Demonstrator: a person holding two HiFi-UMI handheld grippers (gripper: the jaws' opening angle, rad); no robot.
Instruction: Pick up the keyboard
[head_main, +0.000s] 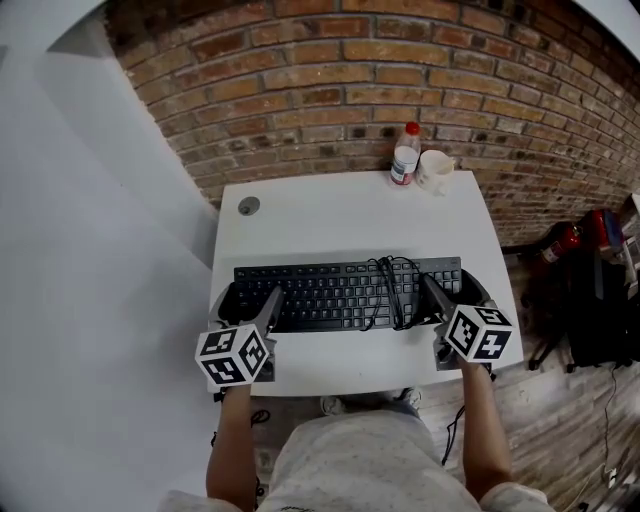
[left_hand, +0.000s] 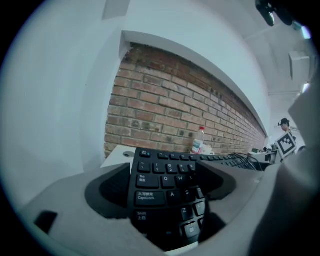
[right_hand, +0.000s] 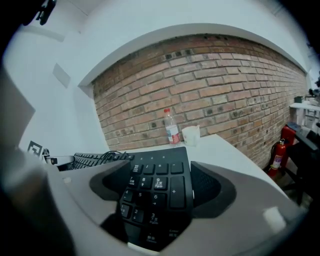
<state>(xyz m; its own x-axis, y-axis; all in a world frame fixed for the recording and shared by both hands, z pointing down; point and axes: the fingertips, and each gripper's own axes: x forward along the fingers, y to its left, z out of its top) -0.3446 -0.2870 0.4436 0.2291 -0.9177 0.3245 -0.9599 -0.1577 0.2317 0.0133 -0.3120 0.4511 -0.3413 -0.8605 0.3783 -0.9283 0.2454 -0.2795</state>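
Where the person's forearms reach out from the near edge, each hand carries a tool with a marker cube. The left tool (head_main: 247, 300) has its jaws spread wide and closed on the left end of the black keyboard (head_main: 330, 292), with the Tab and Caps Lock keys between its pads. The right tool (head_main: 455, 292) grips the right end the same way, jaws wide across the number pad. The keyboard lies crosswise between them and seems lifted just off the white surface (head_main: 340, 220). A coiled black cable (head_main: 390, 290) rests on its keys right of centre. Farther off, a round cable hole (head_main: 248, 206) sits at the surface's left. At the far edge a bottle (head_main: 405, 153) stands just beside a white cup (head_main: 435, 170). A brick wall (head_main: 330, 90) rises behind.
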